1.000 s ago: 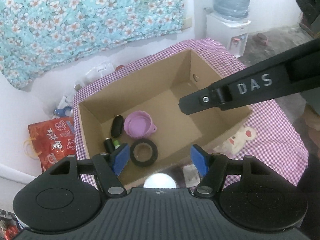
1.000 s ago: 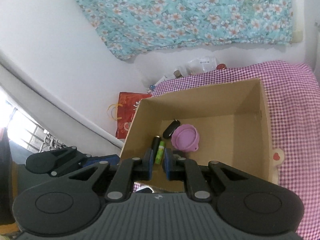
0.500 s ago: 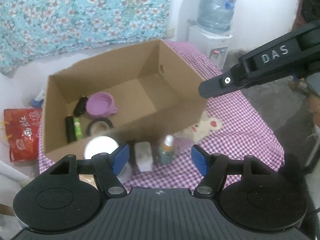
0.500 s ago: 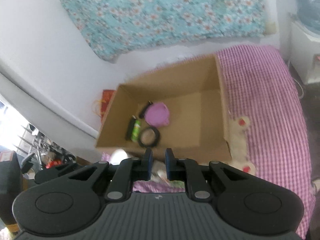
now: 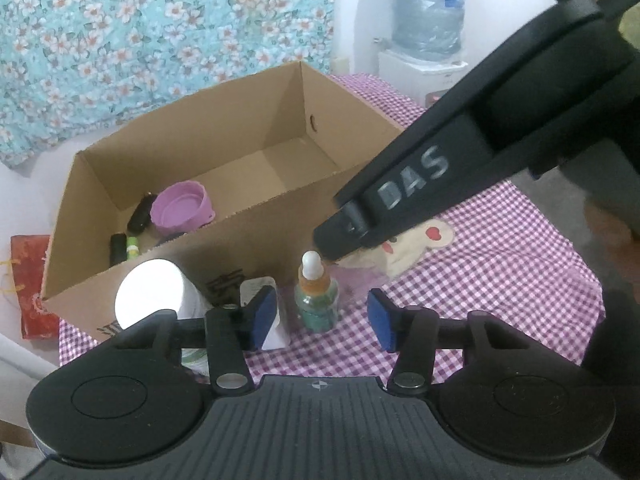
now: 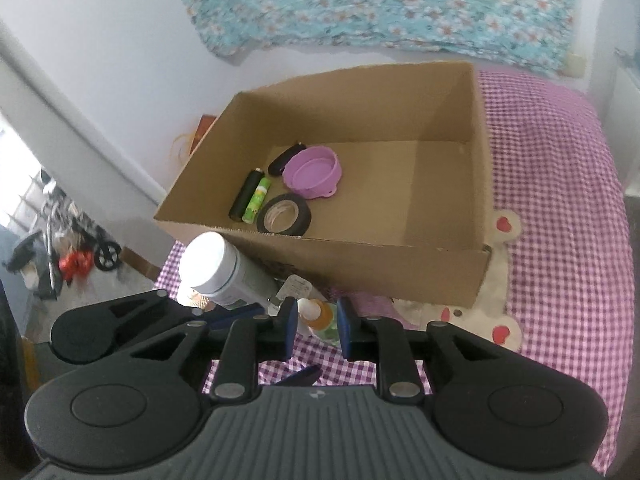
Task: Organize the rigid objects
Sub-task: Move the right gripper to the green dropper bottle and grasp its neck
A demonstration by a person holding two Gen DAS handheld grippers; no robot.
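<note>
Cardboard box (image 6: pixel 400 264): purple bowl (image 6: pixel 314 172), tape roll (image 6: pixel 284 215) | left jaws closing, empty | right jaws opening around dropper bottle (image 6: pixel 318 314)

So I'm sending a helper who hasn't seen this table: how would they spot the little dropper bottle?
Find the open cardboard box on the checked tablecloth. Three things stand on the cloth outside its near wall: a tall white container, a small white packet, and the dropper bottle. It is the clear one, with a white rounded cap, orange liquid at its neck and green below.
</note>
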